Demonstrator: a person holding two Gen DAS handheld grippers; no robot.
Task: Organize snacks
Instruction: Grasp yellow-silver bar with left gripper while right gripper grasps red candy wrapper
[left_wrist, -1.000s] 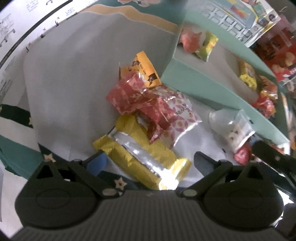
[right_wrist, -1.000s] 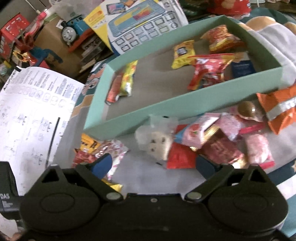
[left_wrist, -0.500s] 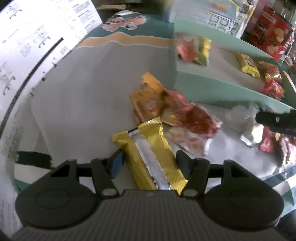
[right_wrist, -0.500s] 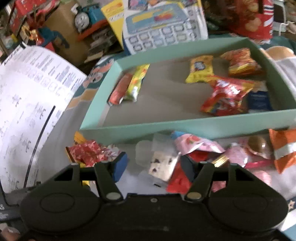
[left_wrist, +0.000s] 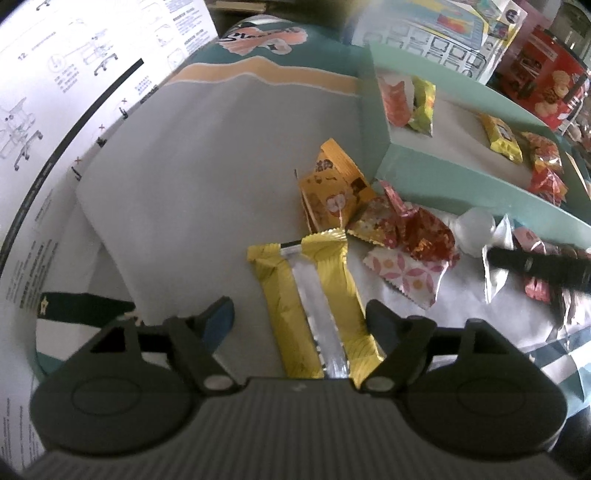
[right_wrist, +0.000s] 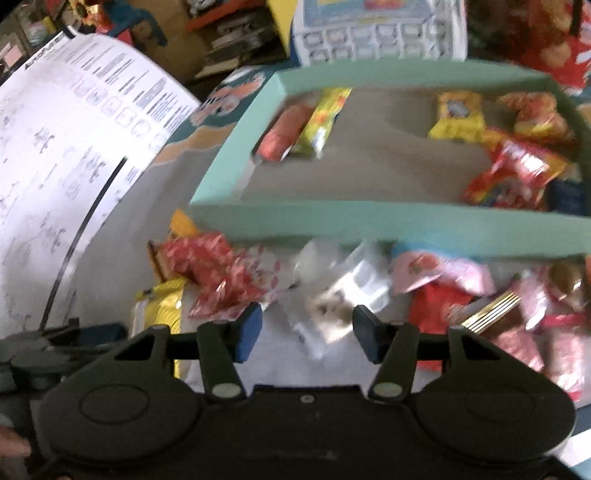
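A: Status of the left hand-held gripper (left_wrist: 299, 319)?

B: Jaws apart, straddling the yellow-and-silver snack bar (left_wrist: 314, 295) without touching it. Half a second ago the fingers sat nearer the wrapper; the gap is now wider. The bar lies flat on the grey mat (left_wrist: 192, 177).

A: Right hand-held gripper (right_wrist: 306, 328)?

B: Jaws apart, nothing clamped. It has advanced toward the clear packet (right_wrist: 343, 284), which now lies just ahead of the fingertips. The view is motion-blurred.

A: Location of the remaining snacks?

B: The orange packet (left_wrist: 332, 184), red foil packet (left_wrist: 417, 225) and floral packet (left_wrist: 406, 273) lie in a pile beside the teal box (right_wrist: 369, 221). The box holds several wrapped snacks; their positions are unchanged.
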